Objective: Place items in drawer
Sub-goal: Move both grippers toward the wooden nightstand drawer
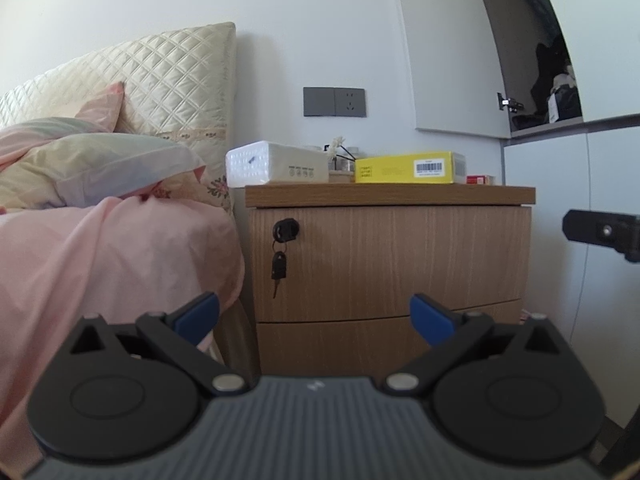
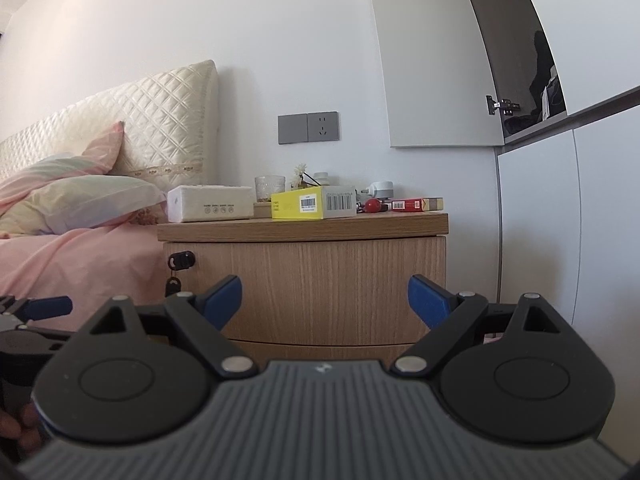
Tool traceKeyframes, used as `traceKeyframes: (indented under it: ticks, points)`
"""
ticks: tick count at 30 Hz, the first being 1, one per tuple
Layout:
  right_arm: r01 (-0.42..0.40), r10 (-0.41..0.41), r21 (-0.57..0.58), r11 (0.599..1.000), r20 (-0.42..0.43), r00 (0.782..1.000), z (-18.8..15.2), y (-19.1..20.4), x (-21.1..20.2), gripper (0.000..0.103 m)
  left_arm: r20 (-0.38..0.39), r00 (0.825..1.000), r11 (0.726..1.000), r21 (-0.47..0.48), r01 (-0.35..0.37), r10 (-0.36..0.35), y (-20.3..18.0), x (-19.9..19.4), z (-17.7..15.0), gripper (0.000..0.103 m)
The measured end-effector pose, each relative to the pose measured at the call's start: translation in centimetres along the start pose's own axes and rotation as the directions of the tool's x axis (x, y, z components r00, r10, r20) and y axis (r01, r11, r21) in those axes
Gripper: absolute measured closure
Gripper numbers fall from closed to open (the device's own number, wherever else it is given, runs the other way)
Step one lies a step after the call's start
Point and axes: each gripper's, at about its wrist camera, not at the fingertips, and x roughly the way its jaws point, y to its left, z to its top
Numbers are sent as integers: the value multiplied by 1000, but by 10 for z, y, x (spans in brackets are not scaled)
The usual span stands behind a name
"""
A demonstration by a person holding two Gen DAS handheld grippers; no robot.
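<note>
A wooden nightstand (image 1: 388, 260) (image 2: 304, 276) stands beside the bed, both its drawers shut. The upper drawer front (image 1: 400, 256) has a lock with a key (image 1: 280, 264) hanging at its left. On top lie a white tissue pack (image 1: 276, 164) (image 2: 210, 202), a yellow box (image 1: 404, 167) (image 2: 298, 206), a red box (image 2: 408, 205) (image 1: 478, 179) and a red ball (image 2: 374, 204). My left gripper (image 1: 314, 314) is open and empty, facing the drawers. My right gripper (image 2: 324, 300) is open and empty, further back.
A bed with pink bedding (image 1: 100, 260) and pillows sits left of the nightstand. A glass cup (image 2: 270, 188), small flowers and a white plug adapter (image 2: 380, 190) stand at the back of the top. White cabinets (image 2: 560, 220) stand on the right, one upper door open.
</note>
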Motion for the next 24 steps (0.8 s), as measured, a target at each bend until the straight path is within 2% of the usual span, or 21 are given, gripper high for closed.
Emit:
traceKeyframes:
  ticks: [6,13,17,22,24]
  points:
    - [-17,17,26,1000,-2,1000,7,-2,-3,11,-14,999,999,-30,33,-33,5,-2,-3,0]
    - [-17,24,100,995,-67,997,23,-15,-7,11,-15,998,998,-21,67,-68,2,-4,-4,0]
    - [-12,16,78,997,-53,998,40,-17,-10,11,-20,997,997,-26,78,-78,4,-1,-3,0]
    - [-71,73,55,996,-33,997,62,-22,1,11,-20,998,998,-34,55,-56,8,3,7,0]
    - [-84,84,-8,996,-31,996,66,-19,9,11,-10,999,998,-38,45,-46,11,5,13,0]
